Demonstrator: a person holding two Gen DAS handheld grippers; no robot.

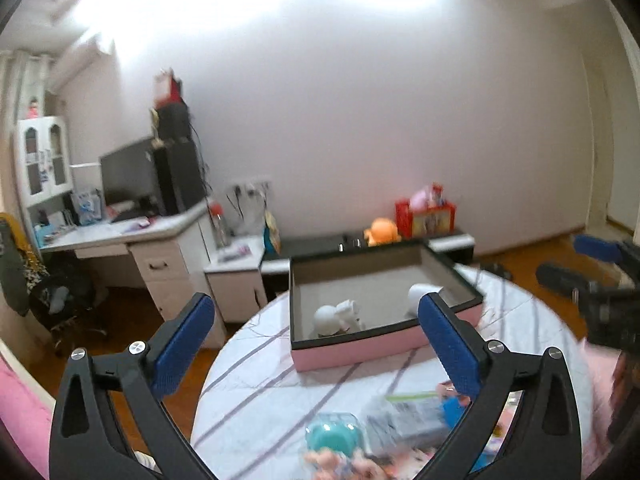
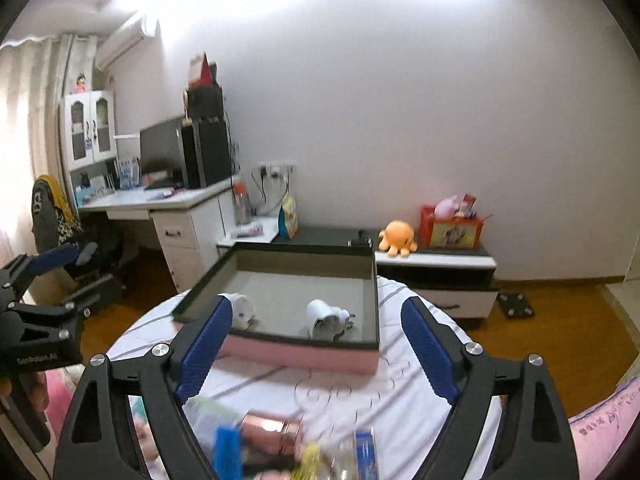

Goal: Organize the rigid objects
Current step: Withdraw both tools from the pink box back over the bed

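Rigid objects, two white figurines [image 1: 337, 316] [image 2: 329, 318], lie inside the pink box [image 1: 360, 350] on the round table [image 1: 256, 380]; that box is my landmark. My left gripper [image 1: 316, 344] has its blue pads [image 1: 182, 350] spread wide, nothing between them, hanging just short of the box's near wall. My right gripper [image 2: 316, 350] is the same, pads [image 2: 204, 350] wide apart and empty, also on the near side of the box. From the right view one figurine [image 2: 242, 312] sits in the box's near left corner, the other nearer the middle. On the near side of the box, under my fingers, there's blurred clutter: a teal round toy [image 1: 334, 434], a pale flat packet [image 1: 404, 420], a copper-pink cylinder [image 2: 272, 432], a blue piece [image 2: 228, 452]; can't tell more. Beyond the box, a low dark cabinet [image 2: 436, 266] carries an orange plush octopus [image 2: 398, 238] and a red box [image 2: 450, 230]. Left of the box stands a white desk [image 2: 168, 204] with a monitor [image 2: 160, 148].
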